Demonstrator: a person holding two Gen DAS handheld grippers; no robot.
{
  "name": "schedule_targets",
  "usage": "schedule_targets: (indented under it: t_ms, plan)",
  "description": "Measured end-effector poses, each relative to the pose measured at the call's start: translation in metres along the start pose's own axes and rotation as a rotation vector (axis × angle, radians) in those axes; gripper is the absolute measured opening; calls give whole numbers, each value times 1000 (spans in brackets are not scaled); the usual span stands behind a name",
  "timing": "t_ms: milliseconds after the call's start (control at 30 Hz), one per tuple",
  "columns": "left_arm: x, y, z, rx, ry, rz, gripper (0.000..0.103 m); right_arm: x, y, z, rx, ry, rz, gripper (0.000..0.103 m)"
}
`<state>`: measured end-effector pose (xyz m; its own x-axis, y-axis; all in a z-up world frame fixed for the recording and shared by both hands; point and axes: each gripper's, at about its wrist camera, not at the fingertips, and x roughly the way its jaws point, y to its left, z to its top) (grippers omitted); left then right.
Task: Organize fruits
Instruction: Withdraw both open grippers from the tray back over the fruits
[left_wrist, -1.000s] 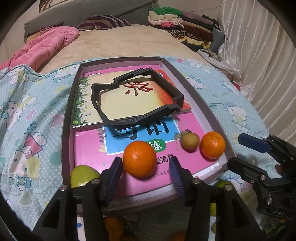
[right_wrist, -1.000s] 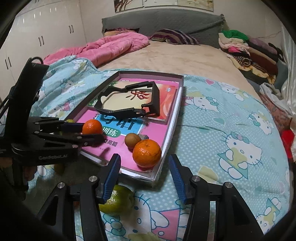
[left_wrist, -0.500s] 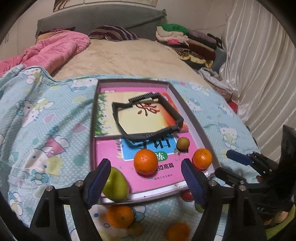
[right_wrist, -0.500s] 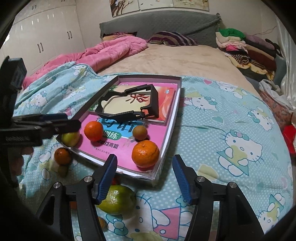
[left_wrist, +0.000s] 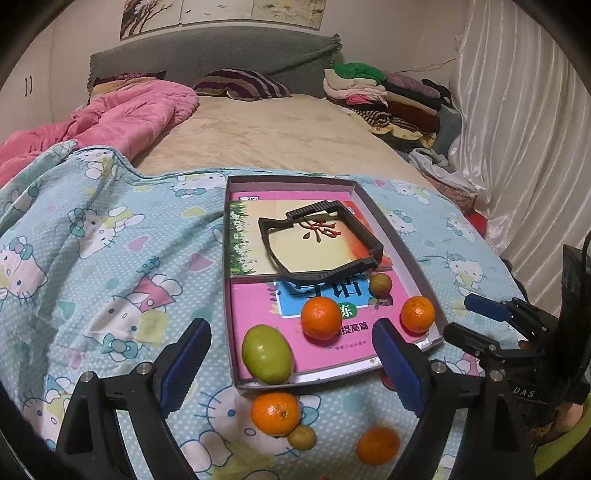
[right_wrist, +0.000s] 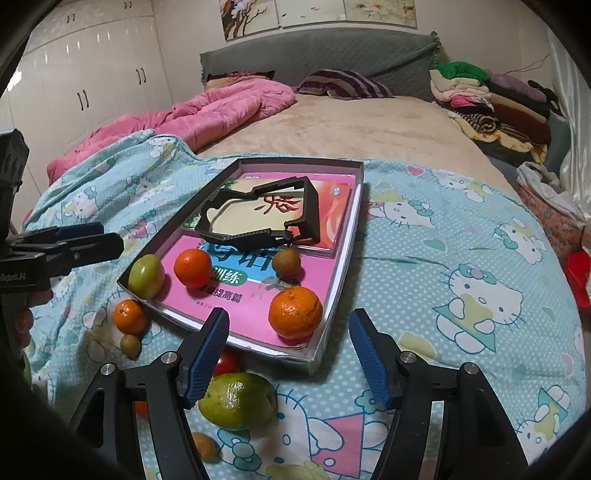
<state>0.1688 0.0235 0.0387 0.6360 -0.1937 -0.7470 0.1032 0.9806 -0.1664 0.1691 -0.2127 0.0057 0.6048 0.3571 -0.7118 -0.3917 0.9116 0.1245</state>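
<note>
**Now between picks: both claws empty, fruit split between tray and bedspread**

Evidently the step in hand is the gap between one placement and the next. The left gripper (left_wrist: 291, 354) hangs above the near edge of the shallow grey cardboard tray (left_wrist: 397, 236), its blue-padded jaws having just been opening, wide apart with nothing between them. The right gripper (right_wrist: 288, 350) hovers over the tray's near corner, jaws likewise just opening and released, gripping nothing.

Inside the tray, on the pink printed books (left_wrist: 258, 314), I count four fruits: one green oval fruit (left_wrist: 266, 353) in the near left corner, two round orange mandarins (left_wrist: 320, 317) (left_wrist: 417, 314), and one small brown round fruit (left_wrist: 380, 284) just beside the black plastic frame (left_wrist: 321, 240).

On the light-blue cartoon-print bedspread (left_wrist: 110, 258), in front of the tray, six pieces can be made out: two more mandarins (left_wrist: 275, 412) (left_wrist: 377, 445), a small brown fruit (left_wrist: 301, 436) touching the first, a large green-yellow fruit (right_wrist: 236, 400) below the right gripper's left finger, a red fruit (right_wrist: 226, 362) partly hidden against the tray wall, and another brown one (right_wrist: 203, 445) low in the right wrist view. Others may be hidden behind the fingers.

The next move probably calls for lowering a claw over one loose fruit, the green-yellow one being nearest the right gripper, and straddling it evenly, since round fruit on soft bedding may roll away.
</note>
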Motion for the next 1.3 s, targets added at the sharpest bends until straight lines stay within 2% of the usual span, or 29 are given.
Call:
schedule_targets:
  t_ms: [567, 1300]
  plan:
    - [-11, 17, -21, -11, 11, 23, 89, -15, 10, -5, -18, -26, 9, 70]
    - [-23, 20, -57, -25, 21, 58, 89, -34, 17, -32, -3, -34, 9, 70]
